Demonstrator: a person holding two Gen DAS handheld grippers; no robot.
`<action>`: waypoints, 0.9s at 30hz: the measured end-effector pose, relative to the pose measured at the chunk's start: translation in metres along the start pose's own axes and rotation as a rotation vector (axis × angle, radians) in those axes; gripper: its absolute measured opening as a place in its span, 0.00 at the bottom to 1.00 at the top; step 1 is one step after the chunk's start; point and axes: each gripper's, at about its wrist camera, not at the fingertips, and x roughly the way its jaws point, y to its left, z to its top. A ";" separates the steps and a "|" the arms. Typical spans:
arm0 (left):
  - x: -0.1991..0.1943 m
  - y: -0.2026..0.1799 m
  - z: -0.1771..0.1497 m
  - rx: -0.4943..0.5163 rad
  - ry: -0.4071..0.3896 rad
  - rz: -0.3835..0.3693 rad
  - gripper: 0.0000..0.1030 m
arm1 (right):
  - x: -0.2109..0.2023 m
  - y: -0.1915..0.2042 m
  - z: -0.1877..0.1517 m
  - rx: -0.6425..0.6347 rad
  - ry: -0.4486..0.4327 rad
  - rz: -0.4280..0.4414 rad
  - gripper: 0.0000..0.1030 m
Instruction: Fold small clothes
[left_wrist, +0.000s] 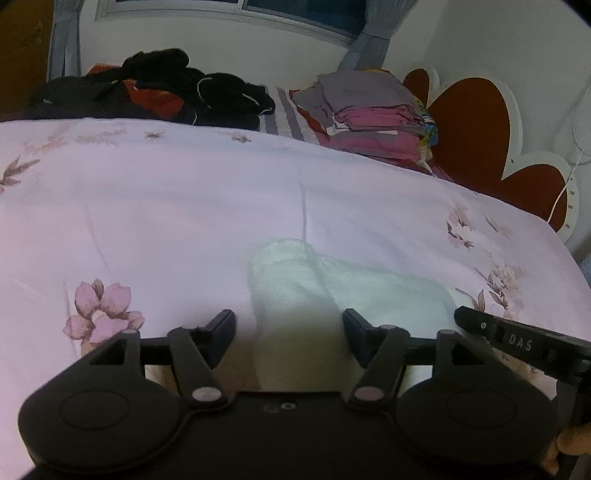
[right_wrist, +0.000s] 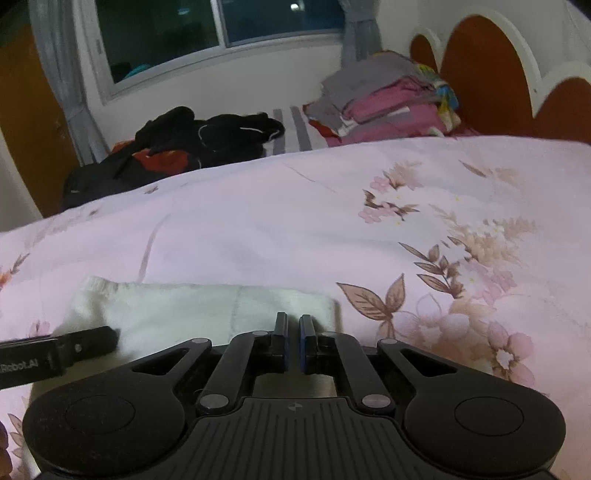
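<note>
1. The left wrist view looks forward from low over the bed (left_wrist: 184, 192), close above the white cloth (left_wrist: 295, 280), toward the window wall.
2. The right wrist view sits equally low and close, angled the same way.
3. Both share the cloth (right_wrist: 207, 306), dark pile (left_wrist: 155, 85) and folded stack (right_wrist: 388, 103).

Near end of white garment (left_wrist: 295, 295) hidden under left gripper (left_wrist: 289, 332) body, right gripper (right_wrist: 293, 345) jaws nearly together, grip on cloth unclear, far dark clothes pile (left_wrist: 155, 88) blurred, window (right_wrist: 221, 33) cut off at top
</note>
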 end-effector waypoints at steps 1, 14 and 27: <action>0.002 -0.001 -0.001 0.013 0.000 0.011 0.67 | 0.000 0.002 -0.002 -0.018 -0.007 -0.007 0.02; -0.022 -0.005 -0.001 0.029 -0.004 0.043 0.66 | -0.043 0.009 -0.006 -0.031 -0.043 0.007 0.03; -0.076 -0.010 -0.037 0.076 -0.035 0.008 0.65 | -0.097 0.024 -0.036 -0.079 -0.064 0.092 0.04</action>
